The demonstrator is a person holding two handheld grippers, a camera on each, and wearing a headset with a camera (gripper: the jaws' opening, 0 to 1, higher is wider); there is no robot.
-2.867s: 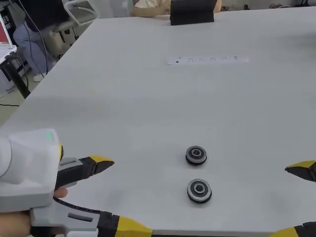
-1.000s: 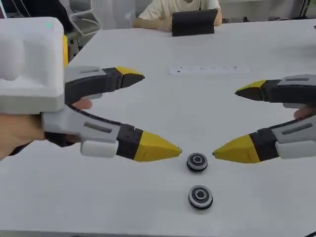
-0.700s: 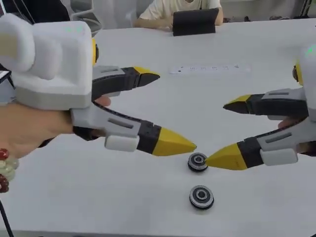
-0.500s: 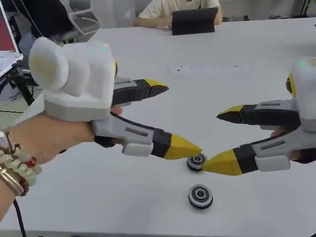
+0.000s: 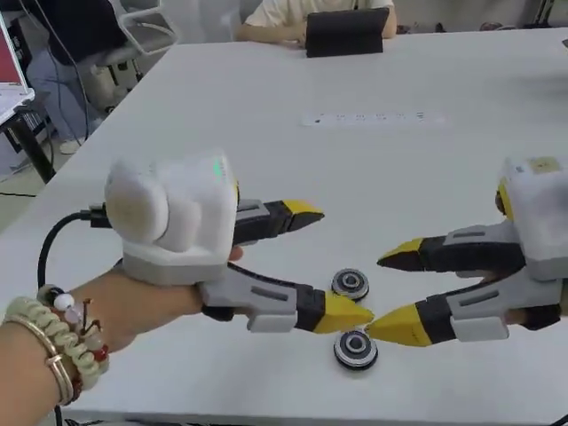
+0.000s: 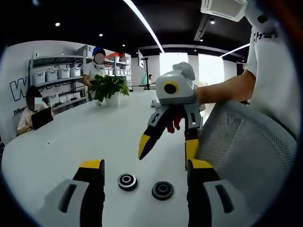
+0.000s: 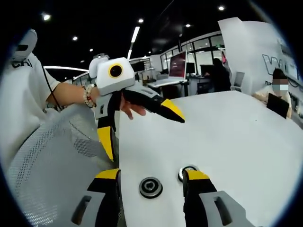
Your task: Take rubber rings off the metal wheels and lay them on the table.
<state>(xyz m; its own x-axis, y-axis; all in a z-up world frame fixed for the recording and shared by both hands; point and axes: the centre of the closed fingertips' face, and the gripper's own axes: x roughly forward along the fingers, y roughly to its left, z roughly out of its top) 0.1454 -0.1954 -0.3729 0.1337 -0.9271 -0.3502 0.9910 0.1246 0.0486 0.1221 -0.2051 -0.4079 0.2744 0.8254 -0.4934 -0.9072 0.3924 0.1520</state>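
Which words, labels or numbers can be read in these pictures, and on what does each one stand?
"W": the first big dark letter on the white wall in the left gripper view; the rest is cut off.
Small line under it: too blurred to read.
Dark print on the person's white shirt: seen only in part, not readable.
Marks on the power strip: too small to read.
The metal wheels: no readable marking.

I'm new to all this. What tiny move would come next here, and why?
Probably lower the left gripper and close it on the nearer wheel to steady it. Both grippers are open, their lower tips nearly meet right by that wheel, and its black rubber ring seems still on, as on the far wheel. The right gripper could then peel the ring off.
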